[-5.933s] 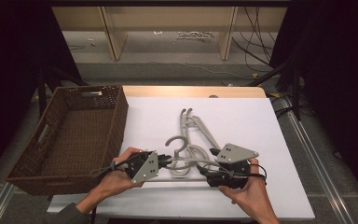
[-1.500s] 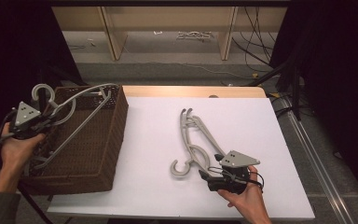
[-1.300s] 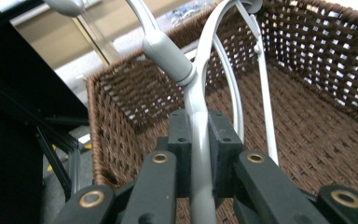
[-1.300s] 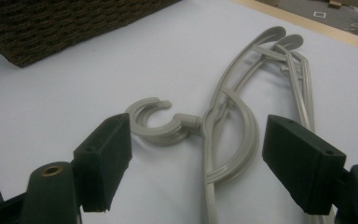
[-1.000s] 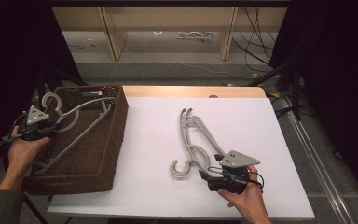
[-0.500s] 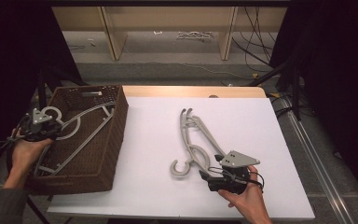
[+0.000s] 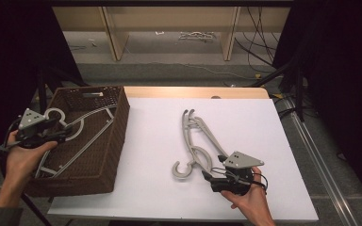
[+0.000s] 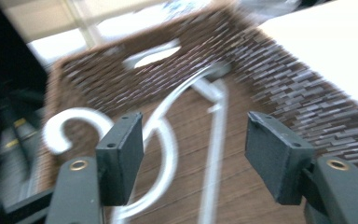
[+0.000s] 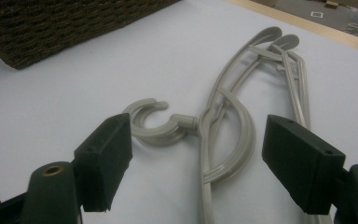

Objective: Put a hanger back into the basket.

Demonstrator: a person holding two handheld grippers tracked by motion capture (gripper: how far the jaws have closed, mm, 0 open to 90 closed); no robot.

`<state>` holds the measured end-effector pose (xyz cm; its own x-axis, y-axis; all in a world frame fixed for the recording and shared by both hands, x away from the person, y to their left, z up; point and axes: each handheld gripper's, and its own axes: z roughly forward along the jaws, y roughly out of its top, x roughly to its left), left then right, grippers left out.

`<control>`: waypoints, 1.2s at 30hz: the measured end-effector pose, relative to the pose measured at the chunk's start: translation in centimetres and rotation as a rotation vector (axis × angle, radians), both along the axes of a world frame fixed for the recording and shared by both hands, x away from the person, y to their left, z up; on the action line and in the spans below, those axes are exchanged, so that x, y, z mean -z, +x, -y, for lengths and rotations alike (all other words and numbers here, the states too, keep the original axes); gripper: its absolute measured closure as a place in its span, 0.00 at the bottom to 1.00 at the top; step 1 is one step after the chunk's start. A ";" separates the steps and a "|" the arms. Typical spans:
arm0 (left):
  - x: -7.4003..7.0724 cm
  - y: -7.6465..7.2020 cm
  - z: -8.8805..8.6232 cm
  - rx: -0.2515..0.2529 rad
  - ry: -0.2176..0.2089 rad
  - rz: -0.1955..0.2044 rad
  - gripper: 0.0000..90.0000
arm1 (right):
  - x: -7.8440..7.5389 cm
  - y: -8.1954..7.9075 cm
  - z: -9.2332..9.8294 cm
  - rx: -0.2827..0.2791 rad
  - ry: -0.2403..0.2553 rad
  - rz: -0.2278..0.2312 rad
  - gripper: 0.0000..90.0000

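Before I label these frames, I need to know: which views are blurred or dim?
Left gripper view: motion-smeared, basket and its hanger soft, jaws sharper. Right gripper view: sharp on the table hanger. High view: clear, white table brightly lit, dark at both sides.

Wooden shelving (image 7: 169,28) behind white table (image 7: 151,188); loose cables (image 7: 259,33) on floor.
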<state>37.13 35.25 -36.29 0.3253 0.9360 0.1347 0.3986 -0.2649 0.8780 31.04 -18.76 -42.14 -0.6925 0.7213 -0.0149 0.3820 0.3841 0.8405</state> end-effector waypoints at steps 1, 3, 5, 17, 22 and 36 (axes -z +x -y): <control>-0.3 -0.6 0.9 0.025 -0.039 0.012 0.38 | 0.0 0.0 0.0 -0.001 0.000 -0.002 0.28; -0.6 -1.2 1.9 0.084 -0.081 0.058 0.36 | 0.0 0.0 0.0 -0.002 0.001 -0.001 0.28; -0.8 -1.9 3.2 0.128 -0.124 0.086 0.34 | -0.1 0.0 -0.1 -0.003 0.003 0.003 0.28; 0.0 -4.4 9.1 0.263 -0.229 0.143 0.28 | -0.2 0.1 0.1 0.006 0.032 0.022 0.28; 0.9 -5.6 12.0 0.353 -0.225 0.149 0.25 | -0.1 0.2 0.2 0.003 0.037 0.032 0.28; 4.0 -7.3 15.2 0.439 -0.239 0.138 0.23 | 0.4 0.2 0.0 -0.012 0.028 0.021 0.27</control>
<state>29.79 20.07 -40.25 0.6883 0.7254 0.0035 0.1712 -0.1671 0.9710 31.23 -18.73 -42.56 -0.7005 0.7136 -0.0093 0.3599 0.3644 0.8589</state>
